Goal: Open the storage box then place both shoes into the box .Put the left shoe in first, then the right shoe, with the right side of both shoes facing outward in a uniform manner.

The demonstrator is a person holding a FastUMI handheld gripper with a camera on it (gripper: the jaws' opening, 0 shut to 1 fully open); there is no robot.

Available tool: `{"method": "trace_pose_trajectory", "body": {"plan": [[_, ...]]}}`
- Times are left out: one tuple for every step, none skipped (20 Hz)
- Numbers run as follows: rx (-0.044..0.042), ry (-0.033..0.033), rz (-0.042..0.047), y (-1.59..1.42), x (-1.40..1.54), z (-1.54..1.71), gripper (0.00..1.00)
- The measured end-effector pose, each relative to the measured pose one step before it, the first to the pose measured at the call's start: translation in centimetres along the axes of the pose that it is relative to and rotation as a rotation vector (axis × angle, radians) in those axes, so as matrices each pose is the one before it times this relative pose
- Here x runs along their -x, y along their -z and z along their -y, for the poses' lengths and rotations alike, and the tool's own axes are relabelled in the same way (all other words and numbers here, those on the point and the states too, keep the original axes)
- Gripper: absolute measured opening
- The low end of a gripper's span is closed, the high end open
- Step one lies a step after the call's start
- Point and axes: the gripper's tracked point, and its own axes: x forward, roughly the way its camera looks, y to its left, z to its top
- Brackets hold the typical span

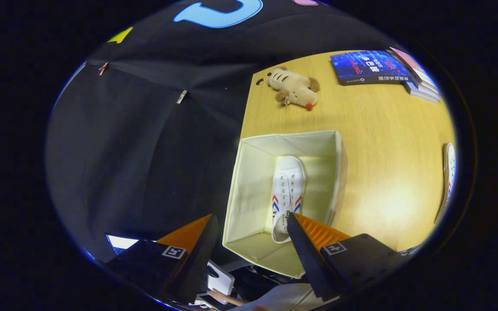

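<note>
Matt cloth box [249, 172] — canvas shoe [288, 185] — glossy wood-grain table [383, 151]

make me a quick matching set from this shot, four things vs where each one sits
Things:
1. shoe in the box
2. second shoe
3. plush toy
4. books

Places:
a. stacked at the table's far corner
b. on the table beyond the storage box
c. inside the open box, just ahead of the open gripper
d. on the table, well off to the box's right

Pairs: 1-c, 2-d, 3-b, 4-a
</note>
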Motion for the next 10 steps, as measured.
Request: {"method": "trace_pose_trajectory", "body": {"plan": [[0.02141, 0.00662, 0.02785, -0.397, 1.489, 0.880, 0.98], [0.01462, 0.00921, 0.03495, -0.558, 1.433, 0.938, 0.98], [0.00552, 0.00930, 0.03091, -0.428, 1.511, 0.945, 0.98], [0.00000, 0.01314, 0.03236, -0.624, 1.440, 1.262, 0.98], [-0.00081, 0.02522, 0.02812, -0.744, 1.476, 1.827, 0.98], [0.00288, 0.03515, 0.02424, -0.710, 1.156, 2.105, 0.98], [0.00253, 0.04309, 0.02188, -0.603, 1.308, 2.570, 0.98], [-0.00045, 0.05133, 0.01651, -0.530, 0.923, 2.723, 0.98], [-0.00971, 0.05661, 0.01692, -0.499, 0.706, 3.037, 0.98], [-0.00996, 0.05145, 0.00620, -0.264, 0.376, 3.342, 0.98]]}}
